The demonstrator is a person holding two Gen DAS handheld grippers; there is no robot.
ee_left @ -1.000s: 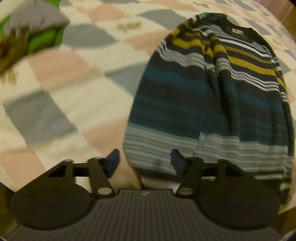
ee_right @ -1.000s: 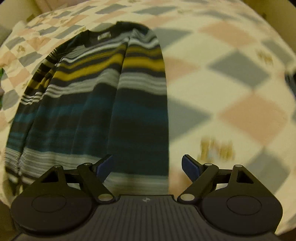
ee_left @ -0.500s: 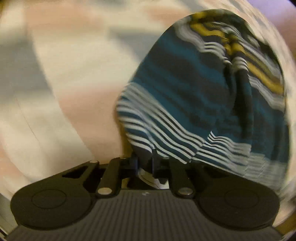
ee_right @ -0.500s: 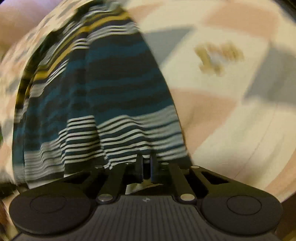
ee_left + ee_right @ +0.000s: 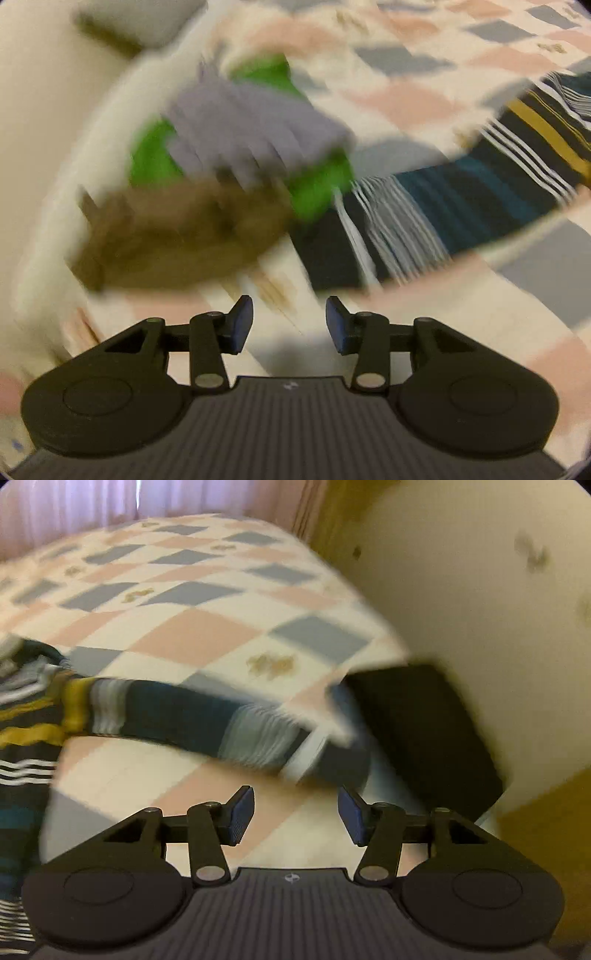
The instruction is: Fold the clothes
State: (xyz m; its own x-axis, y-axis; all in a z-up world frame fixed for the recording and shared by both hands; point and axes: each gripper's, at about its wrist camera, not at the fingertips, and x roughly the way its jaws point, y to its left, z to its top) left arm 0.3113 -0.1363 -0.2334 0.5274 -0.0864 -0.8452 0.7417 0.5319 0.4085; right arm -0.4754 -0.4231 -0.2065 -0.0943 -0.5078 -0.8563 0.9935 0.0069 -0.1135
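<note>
A dark striped sweater with teal, yellow and white bands lies on the checkered bedspread. In the left wrist view one sleeve [image 5: 436, 210] stretches out toward a pile of clothes. My left gripper [image 5: 289, 325] is open and empty above bare bedspread, short of the sleeve's cuff. In the right wrist view the other sleeve [image 5: 192, 716] lies stretched to the right, the body at the left edge. My right gripper [image 5: 296, 814] is open and empty, just short of that cuff. Both views are motion-blurred.
A pile of green, grey-purple and brown clothes [image 5: 221, 177] lies left of the sweater. A dark box-like object [image 5: 424, 731] sits at the bed's right edge beside a cream wall [image 5: 480, 572]. Curtains hang behind the bed.
Both grippers were shut on the sweater's bottom hem half a second ago. Now both are open and empty, and each has swung outward to face a spread-out sleeve.
</note>
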